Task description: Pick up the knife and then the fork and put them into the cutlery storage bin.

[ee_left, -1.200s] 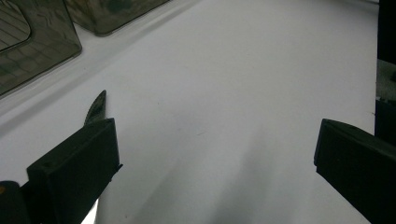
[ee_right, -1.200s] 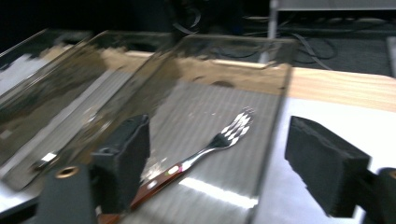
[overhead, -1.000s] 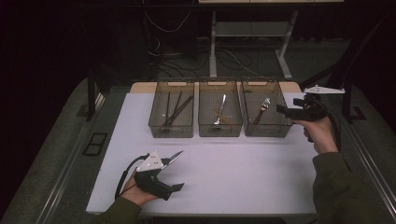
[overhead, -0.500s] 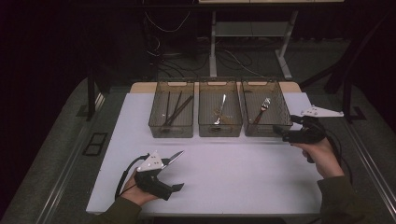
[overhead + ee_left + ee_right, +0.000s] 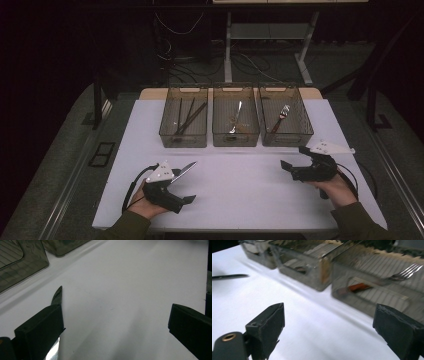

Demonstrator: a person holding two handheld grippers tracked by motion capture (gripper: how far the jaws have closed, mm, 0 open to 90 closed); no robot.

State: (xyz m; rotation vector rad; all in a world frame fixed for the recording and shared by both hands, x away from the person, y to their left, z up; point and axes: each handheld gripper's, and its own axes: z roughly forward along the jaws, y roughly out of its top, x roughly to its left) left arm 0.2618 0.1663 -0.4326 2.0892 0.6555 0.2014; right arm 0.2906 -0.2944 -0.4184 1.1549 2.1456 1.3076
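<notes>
The table knife [image 5: 184,170], thin, stiff and likely slippery, lies flat beside the wide-open left gripper [image 5: 186,186], best pinched across its handle, while the right gripper [image 5: 292,162] gapes empty.

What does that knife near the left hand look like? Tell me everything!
The knife is a thin table knife with a shiny metal blade that narrows to a rounded tip. It lies flat on the white table, tip pointing toward the bins. Its handle end is hidden under the left gripper. In the left gripper view the blade runs along one black finger; whether they touch is unclear. The fingers stand wide apart, so nothing pinches it.
</notes>
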